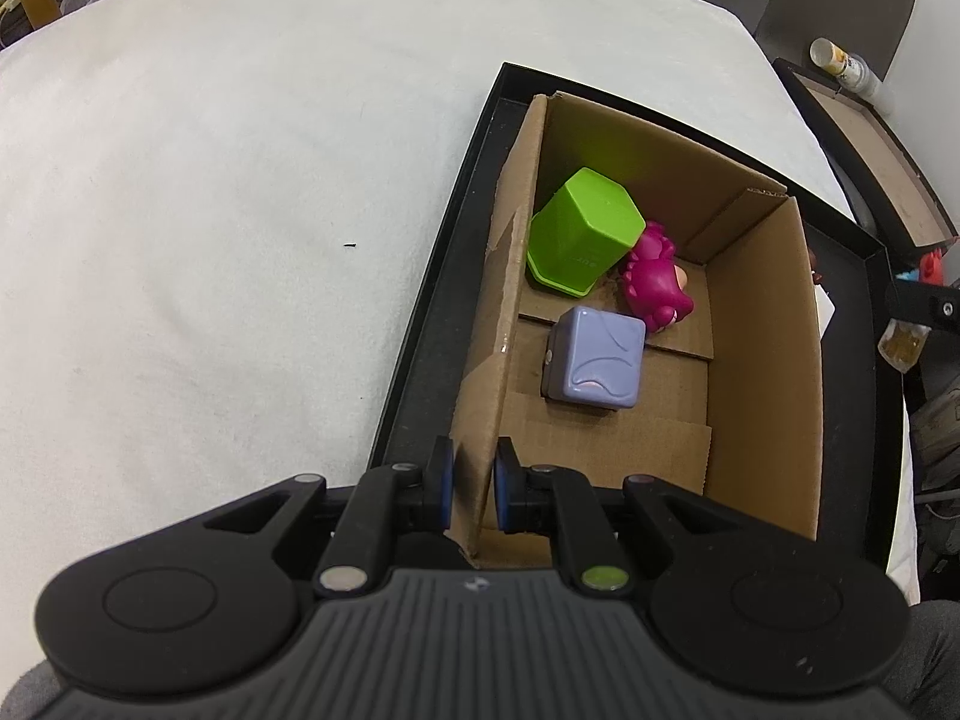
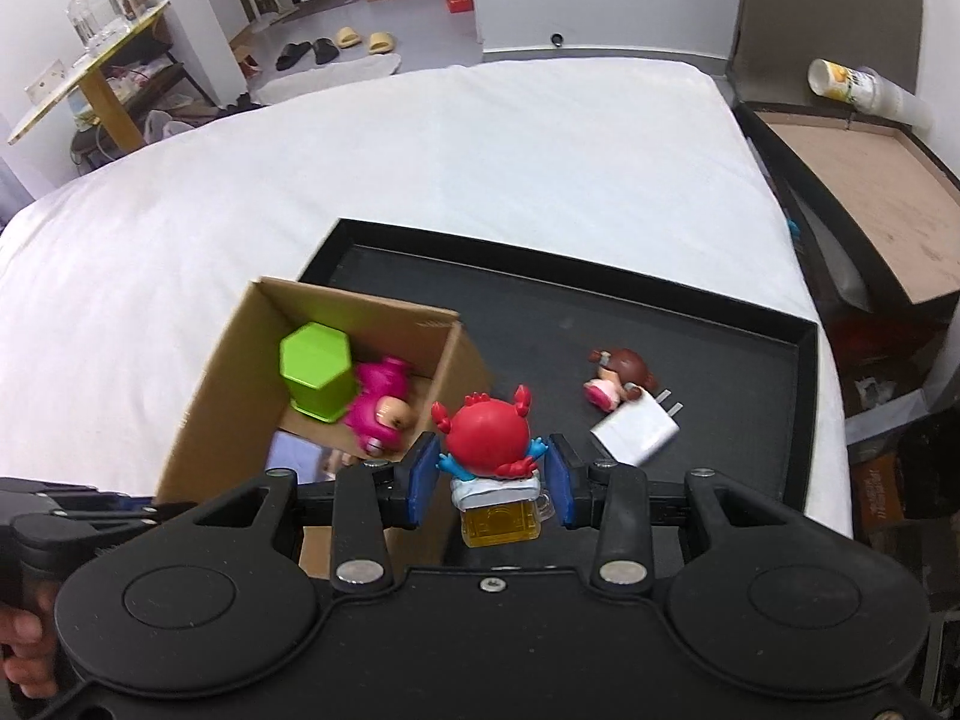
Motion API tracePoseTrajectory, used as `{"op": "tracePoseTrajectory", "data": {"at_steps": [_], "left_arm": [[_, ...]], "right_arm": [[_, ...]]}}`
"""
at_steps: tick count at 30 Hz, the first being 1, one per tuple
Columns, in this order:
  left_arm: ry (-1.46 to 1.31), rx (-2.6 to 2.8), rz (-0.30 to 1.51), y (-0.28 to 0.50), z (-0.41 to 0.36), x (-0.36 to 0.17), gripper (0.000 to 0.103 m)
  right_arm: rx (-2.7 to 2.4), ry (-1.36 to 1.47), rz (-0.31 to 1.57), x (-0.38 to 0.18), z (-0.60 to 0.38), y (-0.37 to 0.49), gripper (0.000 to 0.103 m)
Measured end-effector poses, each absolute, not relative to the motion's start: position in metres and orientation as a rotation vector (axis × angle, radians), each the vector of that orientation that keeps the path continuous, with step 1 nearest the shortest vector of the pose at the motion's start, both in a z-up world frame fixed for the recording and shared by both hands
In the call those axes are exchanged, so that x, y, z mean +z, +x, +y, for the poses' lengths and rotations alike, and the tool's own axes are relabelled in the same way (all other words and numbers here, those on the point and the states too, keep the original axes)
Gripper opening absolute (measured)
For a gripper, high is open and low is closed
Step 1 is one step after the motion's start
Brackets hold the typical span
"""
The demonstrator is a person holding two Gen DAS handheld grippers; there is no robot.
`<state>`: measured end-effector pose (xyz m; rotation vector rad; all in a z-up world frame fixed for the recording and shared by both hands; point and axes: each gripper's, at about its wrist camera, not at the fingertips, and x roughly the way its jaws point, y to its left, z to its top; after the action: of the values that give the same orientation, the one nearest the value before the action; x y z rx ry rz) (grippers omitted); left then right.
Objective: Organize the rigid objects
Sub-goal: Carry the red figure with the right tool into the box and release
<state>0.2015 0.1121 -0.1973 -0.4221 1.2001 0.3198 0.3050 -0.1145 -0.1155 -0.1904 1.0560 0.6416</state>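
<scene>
My left gripper [image 1: 473, 489] is shut on the near-left wall of a cardboard box [image 1: 762, 360] that stands in a black tray [image 1: 420, 324]. Inside the box lie a green hexagonal cup [image 1: 579, 237], a magenta figure [image 1: 657, 285] and a lilac cube [image 1: 597, 363]. My right gripper [image 2: 491, 480] is shut on a red crab toy [image 2: 489, 435] with a yellow mug base, held above the tray [image 2: 720, 348] beside the box [image 2: 240, 360]. A brown-haired doll [image 2: 615, 375] and a white charger plug [image 2: 639, 429] lie on the tray floor.
The tray sits on a white bed sheet [image 1: 210, 210]. A brown board with a paper cup [image 2: 852, 84] stands at the right of the bed. Shelves and slippers are on the floor beyond the far edge.
</scene>
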Motion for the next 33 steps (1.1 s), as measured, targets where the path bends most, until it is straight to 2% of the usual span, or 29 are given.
{"op": "tracePoseTrajectory", "data": {"at_steps": [12, 33], "left_arm": [[-0.454, 0.294, 1.188, 0.199, 0.118, -0.199, 0.013], [-0.498, 0.239, 1.164, 0.194, 0.128, -0.202, 0.014]], "right_arm": [[0.689, -0.165, 1.067, -0.11, -0.073, 0.305, 0.038], [0.605, -0.277, 1.087, -0.137, -0.025, 0.32, 0.04]]}}
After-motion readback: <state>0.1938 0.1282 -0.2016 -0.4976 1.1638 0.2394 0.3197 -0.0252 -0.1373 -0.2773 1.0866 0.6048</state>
